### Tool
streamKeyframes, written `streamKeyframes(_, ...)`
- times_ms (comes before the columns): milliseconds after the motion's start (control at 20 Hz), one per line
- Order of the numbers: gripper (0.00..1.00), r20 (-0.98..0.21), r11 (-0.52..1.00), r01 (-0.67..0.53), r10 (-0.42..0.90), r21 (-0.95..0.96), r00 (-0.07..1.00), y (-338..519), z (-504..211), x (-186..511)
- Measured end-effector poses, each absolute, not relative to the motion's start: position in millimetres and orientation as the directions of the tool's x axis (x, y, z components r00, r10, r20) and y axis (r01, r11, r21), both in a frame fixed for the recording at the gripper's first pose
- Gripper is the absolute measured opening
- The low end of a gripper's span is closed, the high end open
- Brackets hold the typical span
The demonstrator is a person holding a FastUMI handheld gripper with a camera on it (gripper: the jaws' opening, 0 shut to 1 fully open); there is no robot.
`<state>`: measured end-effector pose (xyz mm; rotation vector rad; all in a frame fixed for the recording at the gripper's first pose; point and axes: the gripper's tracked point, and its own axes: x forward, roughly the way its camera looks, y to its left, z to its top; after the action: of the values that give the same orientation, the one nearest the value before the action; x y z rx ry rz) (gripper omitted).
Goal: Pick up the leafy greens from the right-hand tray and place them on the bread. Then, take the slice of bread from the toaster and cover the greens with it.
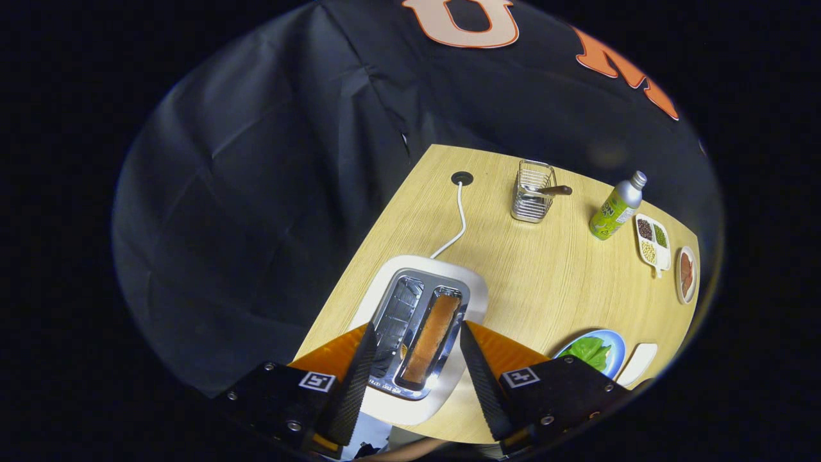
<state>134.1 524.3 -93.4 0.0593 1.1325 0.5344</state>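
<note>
Now, step in hand: we judge that we are on the second half of the task, going for the bread slice (pixel 431 337) in the toaster (pixel 420 333), since the leafy greens (pixel 590 351) already lie on the blue plate (pixel 612 346).
Tongs: the tongs (pixel 415 369) stand open above the toaster, gripping nothing, one finger to each side of the two slots.
Bread slice: it stands on edge in the right slot, browned top showing, between the fingers; the left slot holds nothing we can see.
Toaster: it sits at the near left edge of the worktop (pixel 545 282), its white cord (pixel 457 221) running to a hole by the far left corner.
Greens: on the plate at the near right edge; whether bread lies under them we cannot tell.
Other things: a wire rack (pixel 532 192) and a green bottle (pixel 616 208) stand along the far edge, two small dishes (pixel 667 256) by the right edge.
Next move: we think the tongs need to drop straight down, centre on the right slot, and close on the slice's flat faces before lifting.
Care: the slot is narrow, so we expect a finger may catch the metal rim.
</note>
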Motion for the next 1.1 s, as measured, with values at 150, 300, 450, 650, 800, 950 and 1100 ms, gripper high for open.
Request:
streamKeyframes(150,0.74,-0.861,0.886,-0.37,0.402,0.279,0.313,523,-104,137)
streamKeyframes(300,0.56,-0.883,0.907,-0.339,0.358,0.251,0.303,508,-113,136)
streamKeyframes(450,0.32,-0.882,0.903,-0.325,0.378,0.282,0.283,508,-114,133)
streamKeyframes(650,0.21,-0.865,0.886,-0.316,0.425,0.338,0.266,512,-115,127)
streamKeyframes(800,0.14,-0.839,0.869,-0.294,0.475,0.398,0.267,509,-112,125)
streamKeyframes(950,0.09,-0.803,0.844,-0.266,0.53,0.466,0.273,503,-96,123)
streamKeyframes(1100,0.08,-0.77,0.825,-0.268,0.562,0.497,0.302,488,-79,130)
